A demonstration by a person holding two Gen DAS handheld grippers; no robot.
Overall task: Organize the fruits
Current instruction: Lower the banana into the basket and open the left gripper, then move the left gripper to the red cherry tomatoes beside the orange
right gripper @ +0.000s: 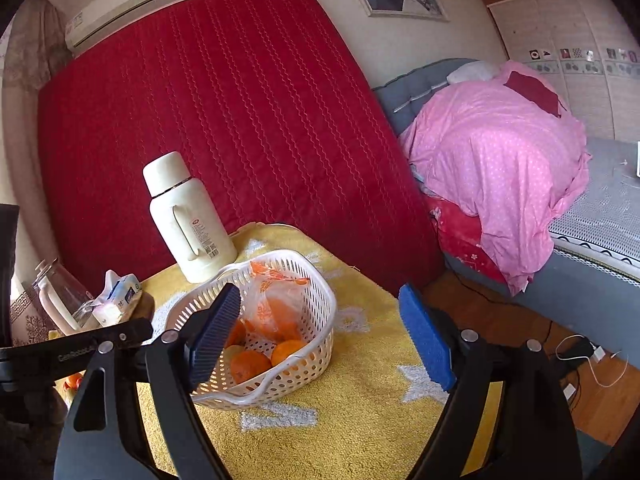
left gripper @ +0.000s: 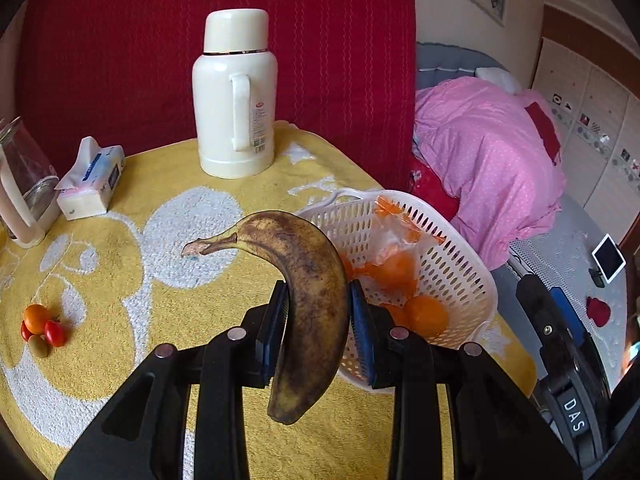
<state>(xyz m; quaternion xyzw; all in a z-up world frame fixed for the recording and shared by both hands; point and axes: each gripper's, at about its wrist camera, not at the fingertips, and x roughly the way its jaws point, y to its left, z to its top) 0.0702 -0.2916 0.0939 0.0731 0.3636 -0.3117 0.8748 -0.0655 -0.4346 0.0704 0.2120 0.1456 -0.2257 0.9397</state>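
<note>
Pinched between the blue pads of the left hand-held gripper (left gripper: 316, 320), a brown-spotted banana (left gripper: 308, 288) hangs above the yellow-towelled bench (left gripper: 160, 168), stem toward 10 o'clock. At 2 o'clock of it sits the white basket (left gripper: 452, 256), holding oranges (left gripper: 426, 316) and a plastic bag (left gripper: 396, 232). Small tomatoes (left gripper: 40, 328) lie at 9 o'clock, well apart. A cream flask (left gripper: 236, 96) stands at 12 o'clock. The right hand-held gripper (right gripper: 320, 336) is spread wide with nothing between its pads, the basket just beyond.
</note>
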